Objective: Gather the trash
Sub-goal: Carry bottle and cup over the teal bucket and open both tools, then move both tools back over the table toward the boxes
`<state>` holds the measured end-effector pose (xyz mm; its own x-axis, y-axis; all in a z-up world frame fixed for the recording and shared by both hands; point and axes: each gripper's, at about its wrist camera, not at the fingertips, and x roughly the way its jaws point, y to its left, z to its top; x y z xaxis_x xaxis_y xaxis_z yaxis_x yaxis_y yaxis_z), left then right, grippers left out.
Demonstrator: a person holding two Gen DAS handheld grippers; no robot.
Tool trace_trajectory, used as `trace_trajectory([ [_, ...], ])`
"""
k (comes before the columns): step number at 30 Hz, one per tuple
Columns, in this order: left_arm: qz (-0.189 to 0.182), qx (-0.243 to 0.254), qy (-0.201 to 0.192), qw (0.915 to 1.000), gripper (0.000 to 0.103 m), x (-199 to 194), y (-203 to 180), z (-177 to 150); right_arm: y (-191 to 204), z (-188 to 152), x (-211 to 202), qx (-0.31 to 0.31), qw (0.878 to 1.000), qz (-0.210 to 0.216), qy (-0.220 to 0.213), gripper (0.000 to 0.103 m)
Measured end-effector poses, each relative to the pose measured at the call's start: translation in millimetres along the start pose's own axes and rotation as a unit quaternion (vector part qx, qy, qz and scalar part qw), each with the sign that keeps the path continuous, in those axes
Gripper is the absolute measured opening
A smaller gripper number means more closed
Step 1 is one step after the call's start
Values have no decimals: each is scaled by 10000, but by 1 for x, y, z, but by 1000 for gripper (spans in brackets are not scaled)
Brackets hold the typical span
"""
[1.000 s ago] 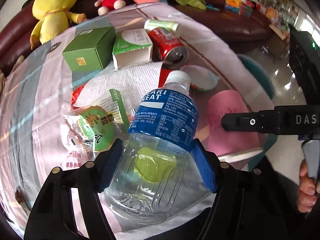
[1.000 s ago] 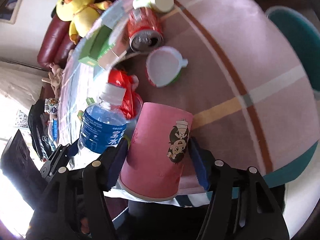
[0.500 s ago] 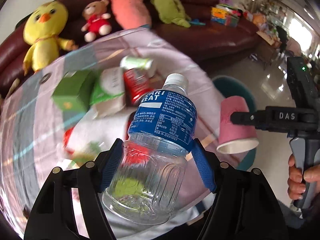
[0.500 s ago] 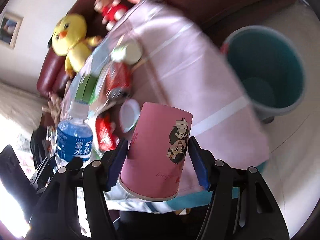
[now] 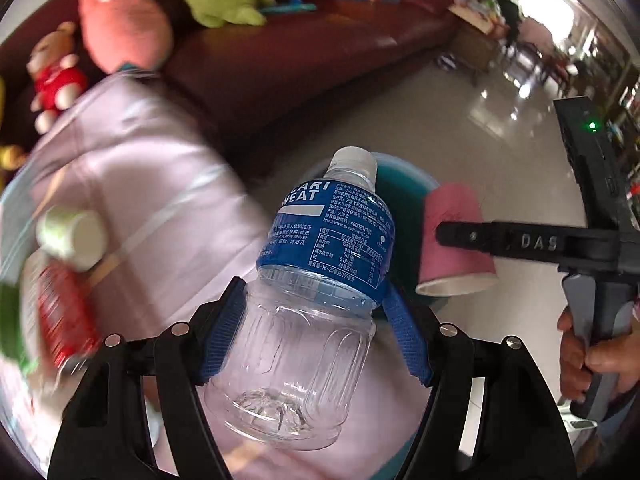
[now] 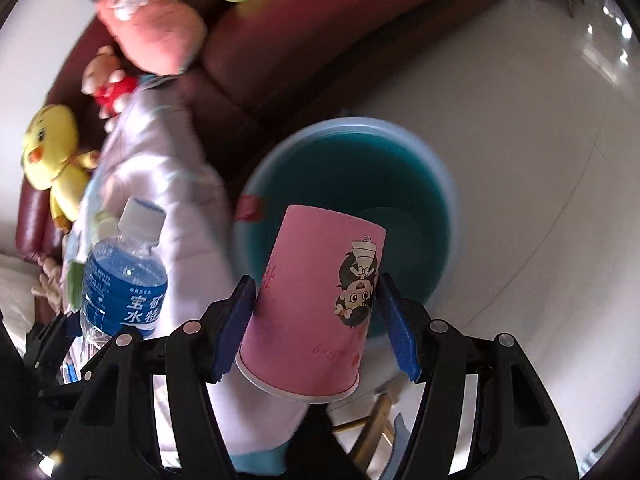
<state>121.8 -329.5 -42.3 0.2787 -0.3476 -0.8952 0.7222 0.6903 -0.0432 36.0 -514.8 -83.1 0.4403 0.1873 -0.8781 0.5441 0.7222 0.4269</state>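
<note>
My left gripper (image 5: pixel 314 330) squeezes the empty bottle (image 5: pixel 316 292). My right gripper (image 6: pixel 316 328) squeezes the pink cup (image 6: pixel 316 300), with the teal bin (image 6: pixel 404 200) just beyond it.

Bright daylight from the far right glares off the floor (image 5: pixel 460 120); the tablecloth (image 5: pixel 132 168) smears with motion blur, and fisheye edges bend dark.
</note>
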Motion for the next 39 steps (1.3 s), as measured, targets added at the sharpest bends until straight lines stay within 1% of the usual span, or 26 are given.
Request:
trace_trajectory([
  [2, -46, 97, 160, 9998, 71, 24, -10, 16, -12, 10, 10, 62, 9999, -57, 124, 60],
  [5, -30, 174, 428, 9989, 71, 57, -18, 30, -24, 21, 25, 97, 9994, -169, 279, 60],
  [7, -24, 186, 510, 9985, 69, 71, -20, 35, -29, 25, 33, 133, 9991, -173, 373, 61],
  [9, -94, 125, 622, 9979, 68, 84, -21, 40, -31, 26, 41, 152, 9985, -188, 495, 62],
  [11, -56, 90, 640, 9979, 68, 91, -23, 46, -32, 27, 48, 136, 9980, -205, 582, 62],
  [13, 51, 89, 655, 9978, 70, 94, -24, 49, -32, 28, 52, 160, 9975, -221, 646, 65],
  [15, 50, 88, 644, 9979, 72, 92, -25, 50, -31, 29, 51, 138, 9977, -268, 613, 69],
  [17, 65, 94, 615, 9980, 73, 89, -25, 50, -33, 29, 47, 139, 9979, -302, 558, 69],
  [18, 80, 103, 592, 9982, 74, 87, -24, 49, -34, 27, 43, 124, 9980, -326, 524, 70],
  [19, 89, 106, 557, 9984, 78, 84, -24, 47, -32, 27, 41, 114, 9981, -352, 499, 71],
  [21, 99, 98, 485, 9987, 81, 77, -22, 41, -29, 27, 38, 119, 9980, -407, 459, 73],
  [28, 74, -10, 320, 9995, 84, 53, -13, 32, -22, 20, 26, 42, 9972, -617, 416, 76],
  [32, 42, -126, 263, 9996, 85, 43, 0, 18, -15, 14, 16, -40, 9964, -767, 369, 78],
  [36, 26, -258, 142, 9996, 85, 23, 14, 8, 0, 7, 10, -188, 9955, -846, 372, 78],
  [38, 22, -342, 54, 9994, 88, 11, 23, 0, 9, 3, 7, -269, 9953, -855, 372, 78],
  [39, 30, -372, 12, 9993, 91, 7, 27, -3, 15, 1, 5, -311, 9951, -859, 368, 78],
])
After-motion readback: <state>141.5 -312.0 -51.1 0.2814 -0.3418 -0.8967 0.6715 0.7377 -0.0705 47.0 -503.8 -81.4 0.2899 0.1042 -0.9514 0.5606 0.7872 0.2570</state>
